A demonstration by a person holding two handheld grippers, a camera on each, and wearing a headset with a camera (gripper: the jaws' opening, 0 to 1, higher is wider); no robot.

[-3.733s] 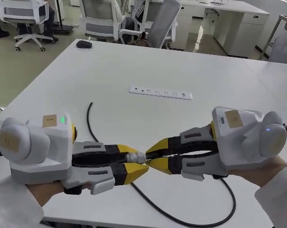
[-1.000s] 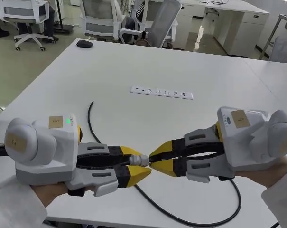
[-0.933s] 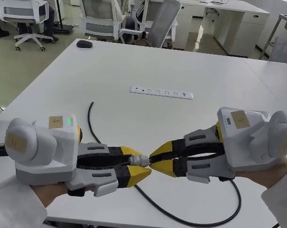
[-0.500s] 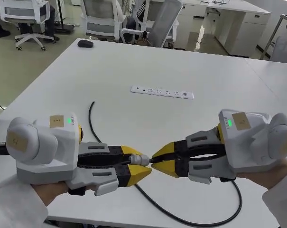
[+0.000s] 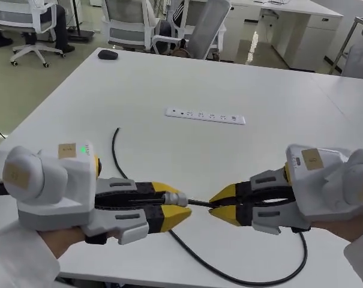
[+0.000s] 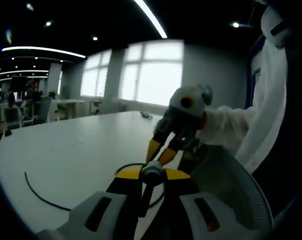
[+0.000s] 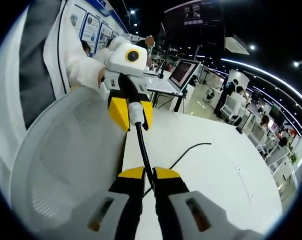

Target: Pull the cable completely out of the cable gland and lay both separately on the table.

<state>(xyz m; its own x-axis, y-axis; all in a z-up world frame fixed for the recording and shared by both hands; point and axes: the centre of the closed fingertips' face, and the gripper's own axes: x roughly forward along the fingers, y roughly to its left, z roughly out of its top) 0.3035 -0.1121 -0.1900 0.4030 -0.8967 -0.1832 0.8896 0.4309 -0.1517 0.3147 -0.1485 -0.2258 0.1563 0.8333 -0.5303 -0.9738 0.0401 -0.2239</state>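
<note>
The left gripper [image 5: 182, 203] is clamped on the grey cable gland [image 5: 175, 198]. The right gripper [image 5: 212, 204] is clamped on the black cable [image 5: 197, 203] just beside it. The cable is not yet pulled out, and neither is laid apart on the table [image 5: 169, 78].

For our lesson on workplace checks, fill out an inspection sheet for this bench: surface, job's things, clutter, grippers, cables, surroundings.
Surface: white table.
Job's things: cable gland with black cable not yet out of it, both held above the table.
Clutter: power strip; mouse at the far edge.
Grippers: left gripper shut on the gland; right gripper shut on the cable, tips facing.
Cables: the black cable's slack loops on the table.
Surroundings: office chairs and desks behind.
</note>
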